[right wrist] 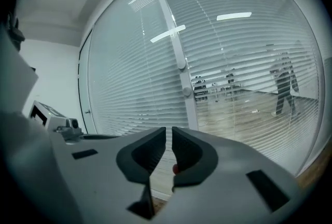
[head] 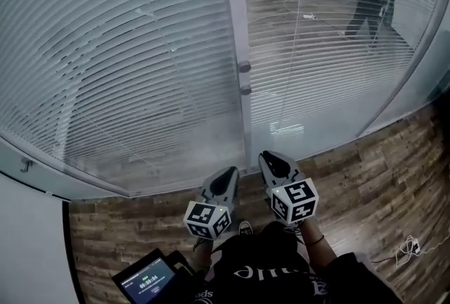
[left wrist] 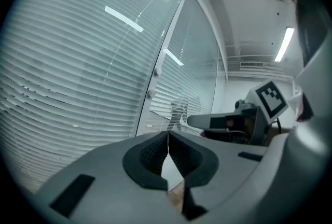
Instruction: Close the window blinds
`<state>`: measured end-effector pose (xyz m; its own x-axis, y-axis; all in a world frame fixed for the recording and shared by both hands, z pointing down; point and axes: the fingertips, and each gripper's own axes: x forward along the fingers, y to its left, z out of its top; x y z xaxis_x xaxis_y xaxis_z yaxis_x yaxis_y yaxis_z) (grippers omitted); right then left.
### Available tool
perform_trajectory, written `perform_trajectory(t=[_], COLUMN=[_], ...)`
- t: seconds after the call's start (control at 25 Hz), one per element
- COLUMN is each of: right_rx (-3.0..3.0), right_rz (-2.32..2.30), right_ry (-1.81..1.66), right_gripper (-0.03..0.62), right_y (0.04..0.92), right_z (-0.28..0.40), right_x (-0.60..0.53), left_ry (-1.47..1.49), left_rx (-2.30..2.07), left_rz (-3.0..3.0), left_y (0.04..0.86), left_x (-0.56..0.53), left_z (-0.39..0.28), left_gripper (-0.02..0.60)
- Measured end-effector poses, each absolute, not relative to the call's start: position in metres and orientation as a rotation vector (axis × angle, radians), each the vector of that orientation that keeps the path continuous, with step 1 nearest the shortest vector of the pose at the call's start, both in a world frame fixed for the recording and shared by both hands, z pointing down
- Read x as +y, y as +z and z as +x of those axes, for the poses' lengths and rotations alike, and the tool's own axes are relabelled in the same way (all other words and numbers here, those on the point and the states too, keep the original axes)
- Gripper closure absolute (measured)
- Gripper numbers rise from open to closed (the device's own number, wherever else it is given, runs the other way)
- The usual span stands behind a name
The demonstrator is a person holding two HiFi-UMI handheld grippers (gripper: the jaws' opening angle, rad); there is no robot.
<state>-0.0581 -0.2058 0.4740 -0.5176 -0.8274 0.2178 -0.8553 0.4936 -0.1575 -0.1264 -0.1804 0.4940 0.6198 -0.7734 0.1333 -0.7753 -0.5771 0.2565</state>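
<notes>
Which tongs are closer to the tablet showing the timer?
Left. In the head view the left tongs are up and to the right of the tablet. The right tongs are farther right, beyond the left ones.

Two white horizontal-slat window blinds (head: 126, 63) can be counted, split by one white frame post (head: 235, 28) with two small round grey knobs (head: 244, 67) on it. Two grey grippers are counted too, left gripper (head: 230, 172) and right gripper (head: 269, 156). One black tablet screen (head: 149, 281), one white floor cable (head: 408, 248), and probably one person (head: 369, 3) beyond the glass, blurry though.
</notes>
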Motion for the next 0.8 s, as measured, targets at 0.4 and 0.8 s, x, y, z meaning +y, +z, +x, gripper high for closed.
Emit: perform_trajectory(t=[0.4, 0.8], right_rx=[-2.402, -1.971], right_rz=[1.469, 1.361], right_ry=[-0.180, -0.924], right_gripper=[0.462, 0.454], right_y=[0.430, 0.426], right_z=[-0.062, -0.084], right_x=[-0.316, -0.394], left_ry=[0.023, -0.016], left_rx=[-1.343, -1.443], left_rz=[2.466, 2.388], left_y=[0.500, 0.499], left_x=[-0.229, -0.271], left_z=[-0.120, -0.101], left_gripper=[0.577, 0.577])
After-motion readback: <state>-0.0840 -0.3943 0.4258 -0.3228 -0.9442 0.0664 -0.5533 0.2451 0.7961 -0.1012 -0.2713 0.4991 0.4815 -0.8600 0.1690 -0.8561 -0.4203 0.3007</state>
